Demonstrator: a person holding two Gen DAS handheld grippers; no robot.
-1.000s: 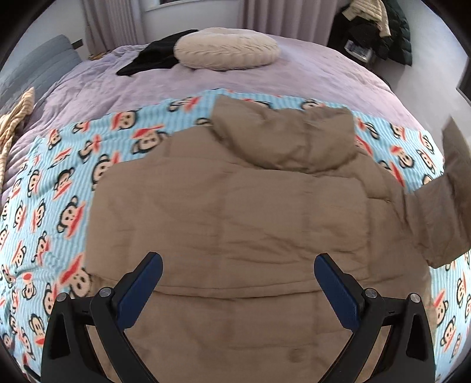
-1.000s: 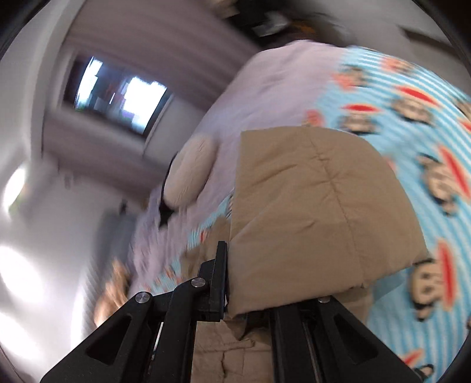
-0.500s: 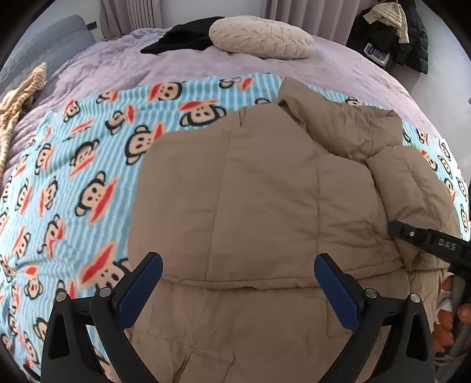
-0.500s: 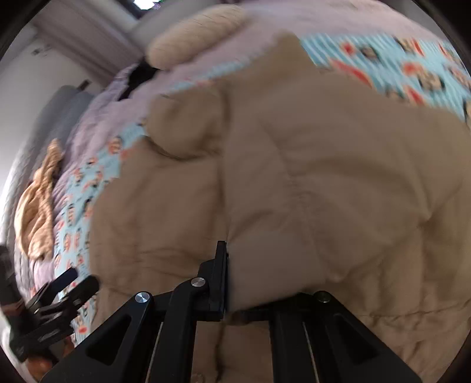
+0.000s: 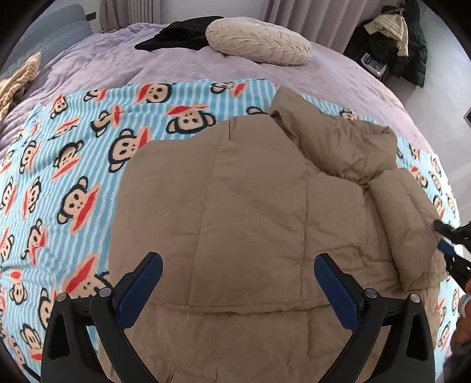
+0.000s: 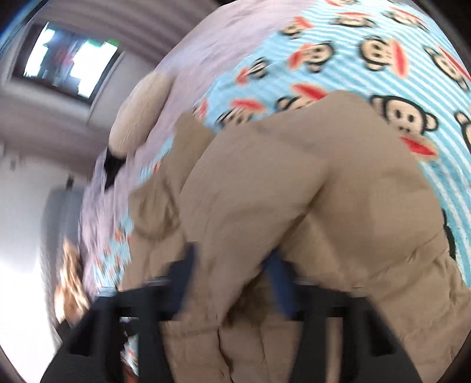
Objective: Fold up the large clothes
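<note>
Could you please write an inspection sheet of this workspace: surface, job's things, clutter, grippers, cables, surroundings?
Surface: bed with lilac cover; monkey-print blanket spread on it.
Job's things: tan padded jacket lying on the blanket, right sleeve folded over its body.
Clutter: round cream cushion, black garment, beige knitted cloth on the bed.
Grippers: left hand-held gripper open above the jacket, holding nothing; right hand-held gripper has just been opening, sleeve fabric between its fingers, picture blurred.
Cables: nothing seen.
Surroundings: curtains; coats piled in the corner.
</note>
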